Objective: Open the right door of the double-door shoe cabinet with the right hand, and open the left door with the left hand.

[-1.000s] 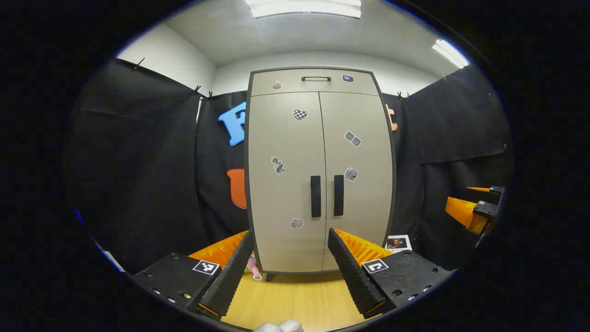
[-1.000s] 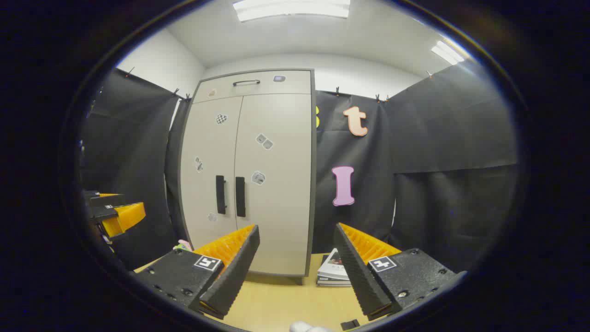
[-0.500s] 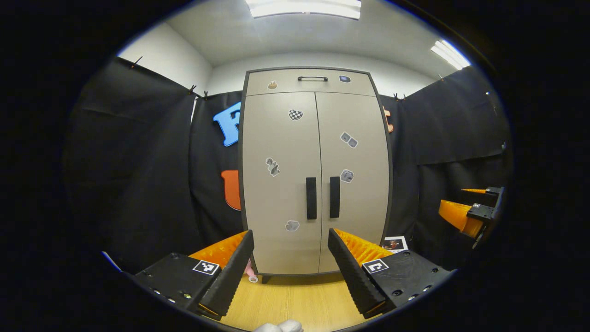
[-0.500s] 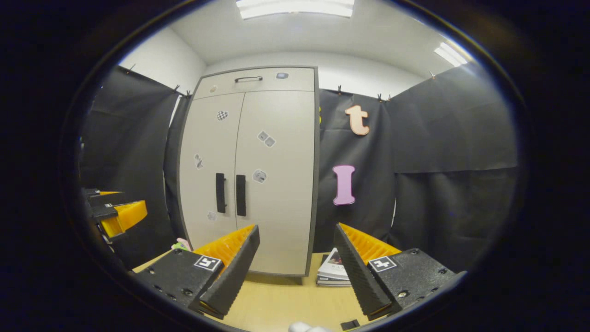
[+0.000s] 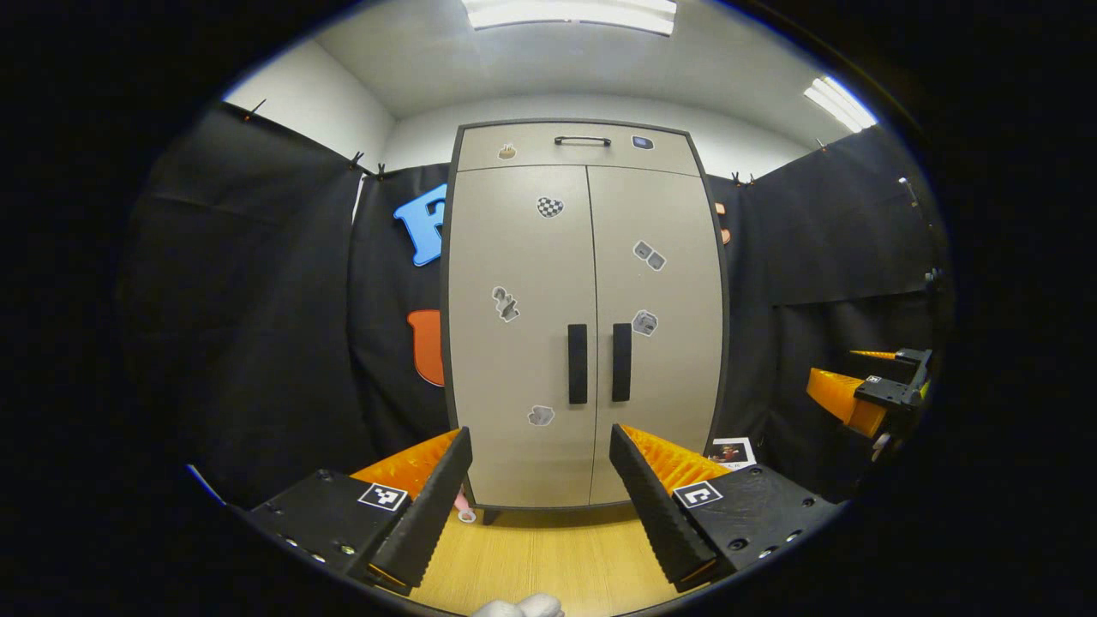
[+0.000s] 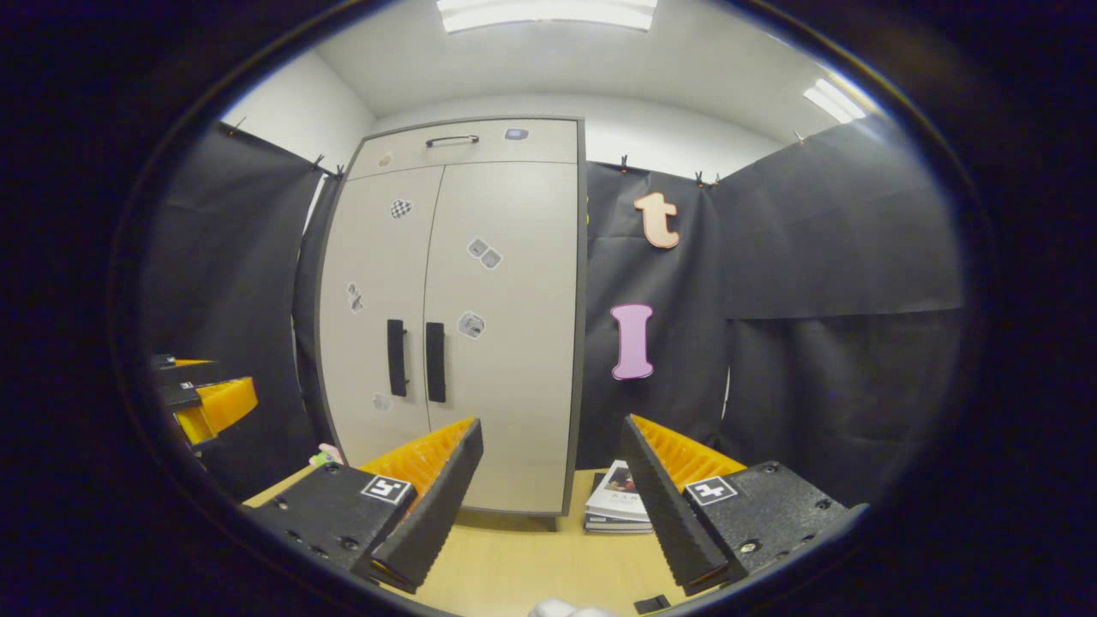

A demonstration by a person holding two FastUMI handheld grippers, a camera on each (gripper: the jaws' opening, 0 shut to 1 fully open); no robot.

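Shoe cabinet [image 5: 585, 317] stands upright on the wood counter [image 5: 548, 557], both doors shut, straight ahead of your left tongs [image 5: 540, 497] and off to the left of your right tongs [image 6: 553, 501]. Both tongs are spread wide, holding nothing, well short of the doors.

Handling, judged: the panels look rigid and flat, and hinged at the outer edges, so they should swing on an arc rather than pull straight. The stickered faces offer nothing to pinch. Take hold at the two dark vertical bar handles either side of the centre seam: right handle [image 6: 435, 362] for your right tongs, left handle [image 5: 578, 363] for the left. The handles are close together, so the tongs may crowd each other. The bars look smooth, so close across the middle of each to avoid slipping off.

View differences: the left gripper view is square-on to the seam and catches the right tongs [image 5: 866, 398] at its far right edge. The right gripper view sees the cabinet at an angle, plus a stack of magazines [image 6: 617, 510] on the counter just beside the cabinet's right side, and the left tongs [image 6: 206, 403] at its left edge.
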